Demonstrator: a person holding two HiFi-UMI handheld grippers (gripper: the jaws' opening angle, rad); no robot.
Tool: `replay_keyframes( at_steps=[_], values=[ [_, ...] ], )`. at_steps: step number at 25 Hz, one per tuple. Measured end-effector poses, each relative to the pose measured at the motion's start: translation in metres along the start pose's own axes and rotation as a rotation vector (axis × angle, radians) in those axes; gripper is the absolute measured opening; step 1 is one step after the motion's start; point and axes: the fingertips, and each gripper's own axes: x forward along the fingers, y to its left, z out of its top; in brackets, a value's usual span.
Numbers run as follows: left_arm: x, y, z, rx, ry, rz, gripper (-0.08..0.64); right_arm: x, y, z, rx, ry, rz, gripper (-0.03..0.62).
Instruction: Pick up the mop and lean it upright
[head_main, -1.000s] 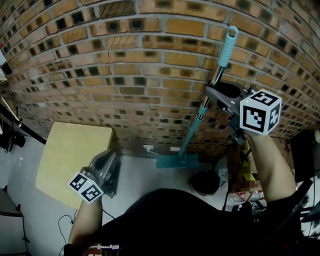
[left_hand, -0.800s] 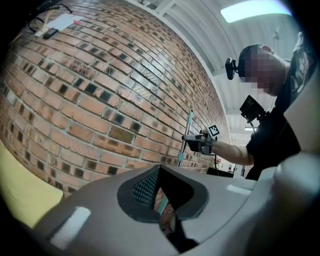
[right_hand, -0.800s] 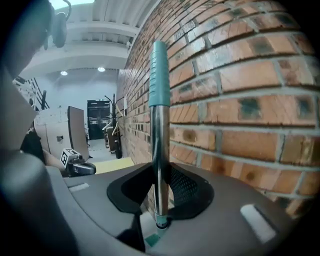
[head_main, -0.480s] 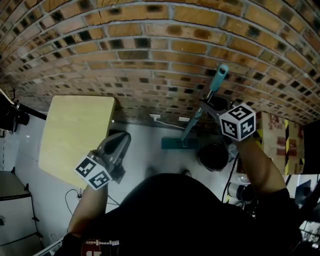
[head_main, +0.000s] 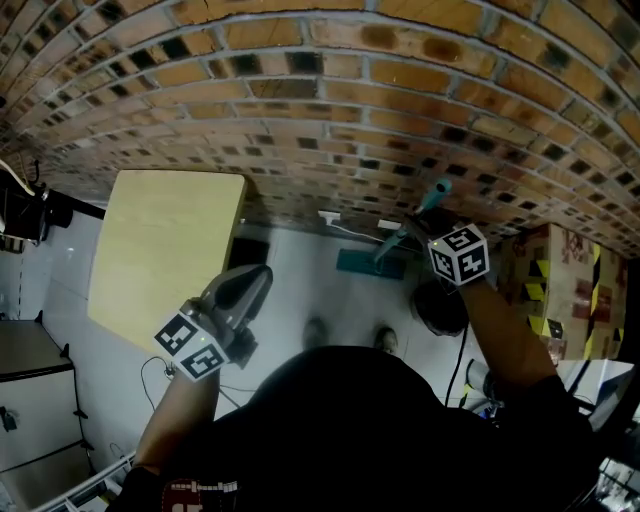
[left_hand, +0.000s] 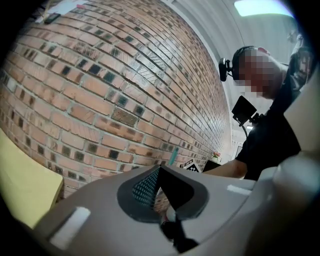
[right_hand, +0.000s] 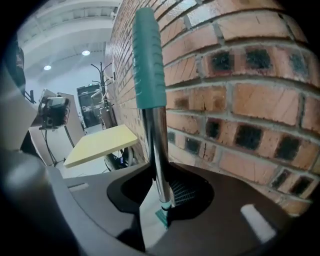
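Observation:
The mop stands nearly upright against the brick wall (head_main: 320, 90). Its teal grip (head_main: 440, 188) is on top and its flat teal head (head_main: 362, 263) rests on the floor. My right gripper (head_main: 408, 228) is shut on the chrome shaft just below the grip. In the right gripper view the shaft (right_hand: 157, 150) runs up between the jaws of the right gripper (right_hand: 162, 185) to the teal grip (right_hand: 148, 60), close to the bricks. My left gripper (head_main: 262, 272) hangs at the left, away from the mop. In its own view the left gripper (left_hand: 159, 169) is shut and holds nothing.
A pale yellow tabletop (head_main: 165, 250) stands at the left against the wall. A black bin (head_main: 440, 308) sits on the floor under my right arm, and a cardboard box (head_main: 555, 290) lies to its right. A white power strip (head_main: 345, 222) runs along the wall's foot.
The right gripper has brought the mop handle in toward the wall, so the mop stands steeper. The head view has risen and pulled back. The left gripper has barely shifted.

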Motion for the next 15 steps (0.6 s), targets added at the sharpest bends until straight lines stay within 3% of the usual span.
replay_keyframes(
  at_steps=[5, 15],
  values=[
    [-0.009, 0.006, -0.008, -0.010, 0.033, 0.028, -0.005, 0.031, -0.008, -0.034, 0.032, 0.042, 0.024, 0.117],
    [-0.018, 0.010, -0.015, -0.024, 0.054, 0.056, -0.005, 0.061, -0.034, -0.014, 0.095, 0.025, -0.019, 0.121]
  ],
)
